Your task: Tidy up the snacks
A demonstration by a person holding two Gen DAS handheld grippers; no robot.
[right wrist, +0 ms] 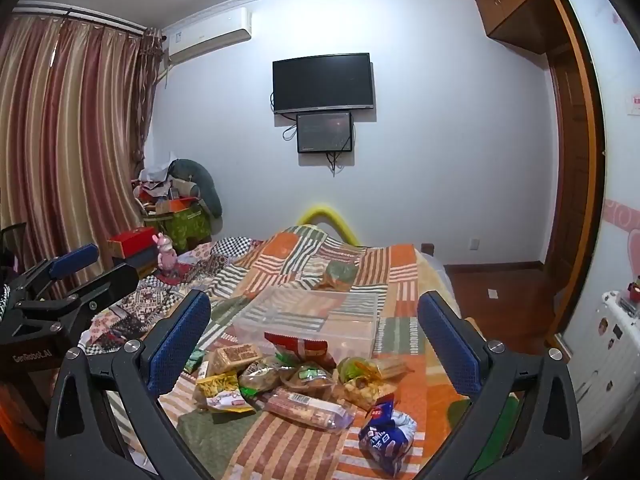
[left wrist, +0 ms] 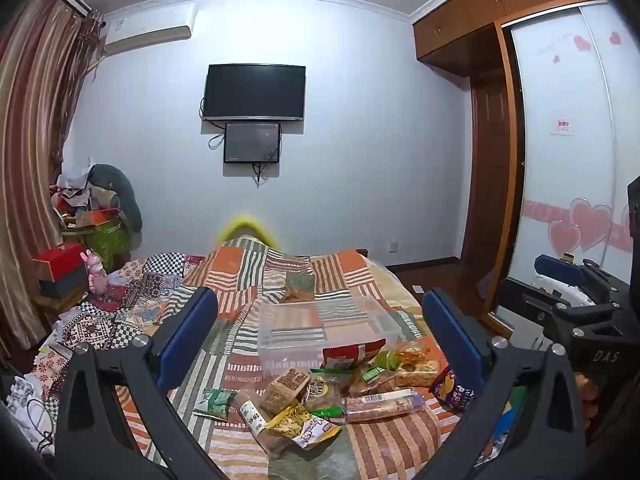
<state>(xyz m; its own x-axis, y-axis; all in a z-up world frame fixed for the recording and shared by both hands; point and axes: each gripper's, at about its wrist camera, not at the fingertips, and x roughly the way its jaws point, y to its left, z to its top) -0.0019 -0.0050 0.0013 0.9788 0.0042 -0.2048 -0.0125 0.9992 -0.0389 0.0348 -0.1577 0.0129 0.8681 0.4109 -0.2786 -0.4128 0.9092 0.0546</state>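
A pile of snack packets (left wrist: 320, 392) lies on the patchwork bedspread (left wrist: 280, 276), just in front of a clear plastic box (left wrist: 320, 332). The box looks empty. The same pile (right wrist: 288, 380) and box (right wrist: 312, 320) show in the right wrist view, with a blue packet (right wrist: 386, 436) nearest the camera. My left gripper (left wrist: 320, 336) is open and empty, held above the pile. My right gripper (right wrist: 314, 340) is open and empty, also above the pile. Each gripper shows at the edge of the other's view.
The bed fills the middle. A cluttered stack with red boxes (left wrist: 60, 264) and a pink toy (left wrist: 96, 272) stands at the left by the curtains (right wrist: 72, 140). A wardrobe (left wrist: 568, 140) is at the right. A TV (left wrist: 254, 92) hangs on the far wall.
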